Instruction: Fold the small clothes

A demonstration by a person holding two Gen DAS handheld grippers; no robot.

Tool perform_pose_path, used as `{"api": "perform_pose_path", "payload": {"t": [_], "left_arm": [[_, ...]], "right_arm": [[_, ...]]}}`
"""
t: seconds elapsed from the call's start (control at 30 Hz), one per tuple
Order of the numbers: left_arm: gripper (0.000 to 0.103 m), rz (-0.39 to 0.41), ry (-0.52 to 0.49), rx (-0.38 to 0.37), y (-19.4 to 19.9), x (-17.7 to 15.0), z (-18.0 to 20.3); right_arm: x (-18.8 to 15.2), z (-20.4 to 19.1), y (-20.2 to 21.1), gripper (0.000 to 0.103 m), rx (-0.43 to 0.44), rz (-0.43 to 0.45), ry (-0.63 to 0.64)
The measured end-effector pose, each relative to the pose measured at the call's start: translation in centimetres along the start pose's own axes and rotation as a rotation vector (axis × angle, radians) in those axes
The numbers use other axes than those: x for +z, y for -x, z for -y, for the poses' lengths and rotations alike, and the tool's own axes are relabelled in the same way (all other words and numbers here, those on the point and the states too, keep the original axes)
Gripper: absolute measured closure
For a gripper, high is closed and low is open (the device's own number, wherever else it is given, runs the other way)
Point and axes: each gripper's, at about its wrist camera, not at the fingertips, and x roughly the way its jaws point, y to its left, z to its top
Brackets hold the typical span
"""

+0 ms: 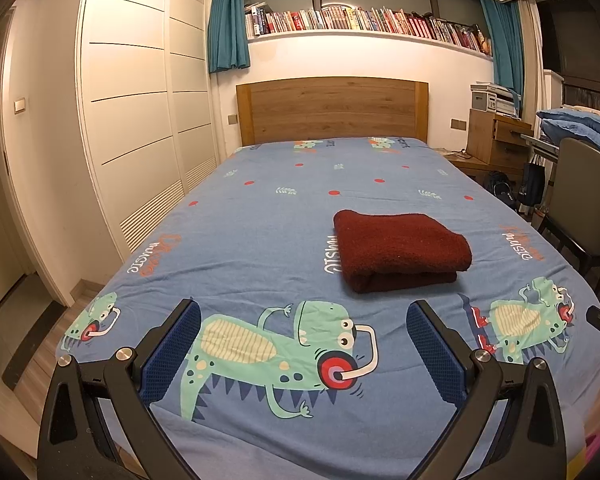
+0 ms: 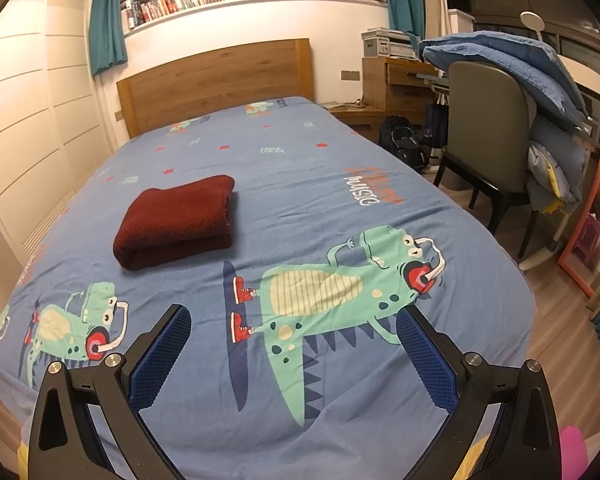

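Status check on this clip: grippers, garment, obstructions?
Left gripper open, empty. Right gripper open, empty. Dark red garment lies folded on the bed, untouched. Nothing between grippers and garment.

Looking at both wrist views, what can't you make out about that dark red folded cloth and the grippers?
- Dark red folded cloth: its garment type; both views show only folded outer layers.
- Its underside: hidden against the bed sheet.
- Left gripper and right gripper: handles and hands cut off by bottom edges.

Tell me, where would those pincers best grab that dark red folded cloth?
Probably at the near corner of the red cloth, coming low from the foot of the bed: its layered edges face the open left gripper there, while the far side looks like a rounded fold.
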Motion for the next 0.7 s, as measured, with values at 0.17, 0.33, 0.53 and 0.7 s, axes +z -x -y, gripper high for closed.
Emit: {"api": "perform_pose_path", "payload": {"t": [0.17,0.33,0.53,0.7], "left_arm": [[0.001,0.001,-0.001,0.001,0.04,-0.04,-0.03],[0.001,0.002,0.001,-0.001,-0.05,-0.05,-0.08],[0.001,0.003,0.007,-0.003,-0.22,-0.15,-0.25],[0.001,0.001,0.003,-0.005,-0.25,-0.23,-0.25]], "right_arm": [[-0.03,-0.05,-0.05,0.0,0.0,0.0,-0.001],[-0.03,-0.01,-0.06,0.0,0.0,-0.001,-0.001],[-0.07,-0.02,-0.08,0.0,0.0,-0.001,-0.003],[-0.14,0.08,-0.16,0.0,-0.003,0.0,-0.007]]}}
